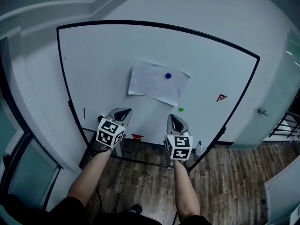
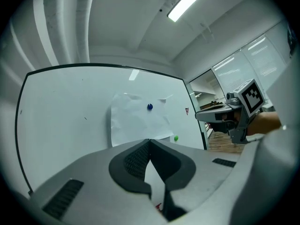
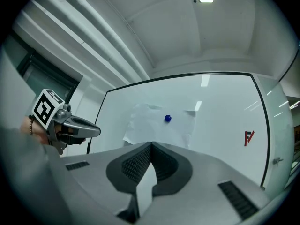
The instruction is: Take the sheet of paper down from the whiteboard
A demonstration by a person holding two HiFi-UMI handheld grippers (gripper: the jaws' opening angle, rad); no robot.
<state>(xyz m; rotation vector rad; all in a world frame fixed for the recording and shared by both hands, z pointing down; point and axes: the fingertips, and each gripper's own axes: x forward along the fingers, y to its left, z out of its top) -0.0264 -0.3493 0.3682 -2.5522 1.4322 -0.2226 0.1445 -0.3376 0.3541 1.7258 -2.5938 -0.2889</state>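
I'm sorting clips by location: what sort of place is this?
Probably an office or meeting room: a large whiteboard with a sheet of paper held by a blue magnet, a ceiling strip light, and wood-plank flooring.

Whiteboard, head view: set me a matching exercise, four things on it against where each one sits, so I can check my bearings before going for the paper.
Things:
1. blue magnet
2. green magnet
3. red mark
4. sheet of paper

Places:
A. on the bare whiteboard, just off the paper's lower right corner
B. on the bare whiteboard, well to the right of the paper
C. on the paper, near its upper right corner
D. around the middle of the whiteboard, slightly tilted

Pairs: 1-C, 2-A, 3-B, 4-D.
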